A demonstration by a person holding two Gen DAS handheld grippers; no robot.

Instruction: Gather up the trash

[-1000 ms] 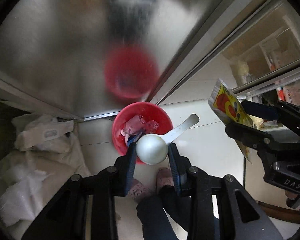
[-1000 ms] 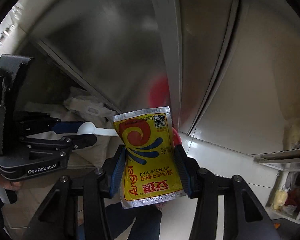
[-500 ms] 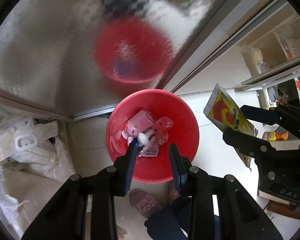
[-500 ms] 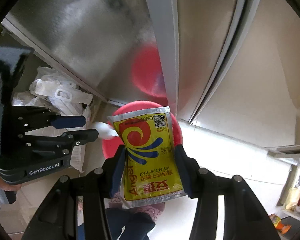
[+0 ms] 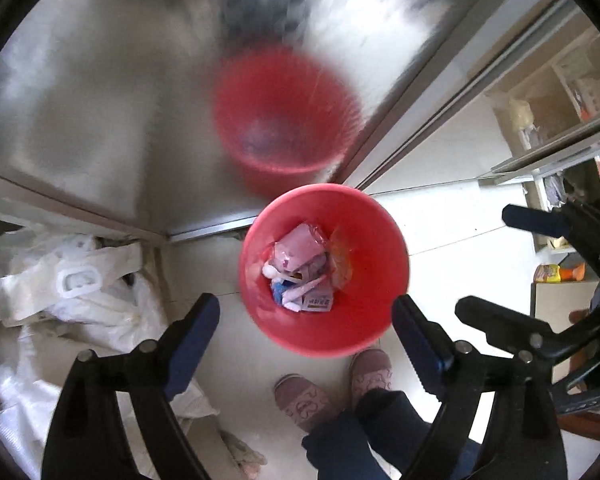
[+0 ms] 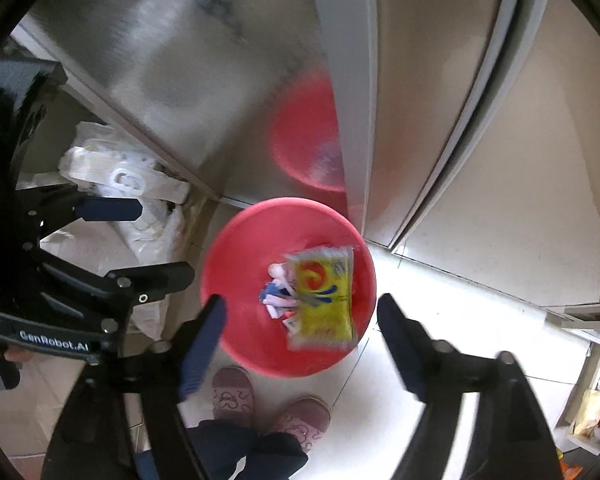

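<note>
Bin, red plastic (image 6: 236, 336), frame centre | yeast sachet (image 6: 324, 300), yellow, blurred, over the bin mouth, released since half a second ago | right gripper (image 6: 300, 320) and left gripper (image 5: 306, 320) both spread, empty | spoon (image 5: 274, 270) among wrappers inside | both drops judged complete.

I see the packet (image 6: 325, 296) smeared mid-frame over the bin (image 6: 236, 264); shelf items (image 5: 548, 273) at right perhaps bottles.

White plastic bags (image 5: 76, 292) lie beside a steel cabinet (image 5: 100, 92); pink slippers (image 5: 300, 400) stand on tile.
</note>
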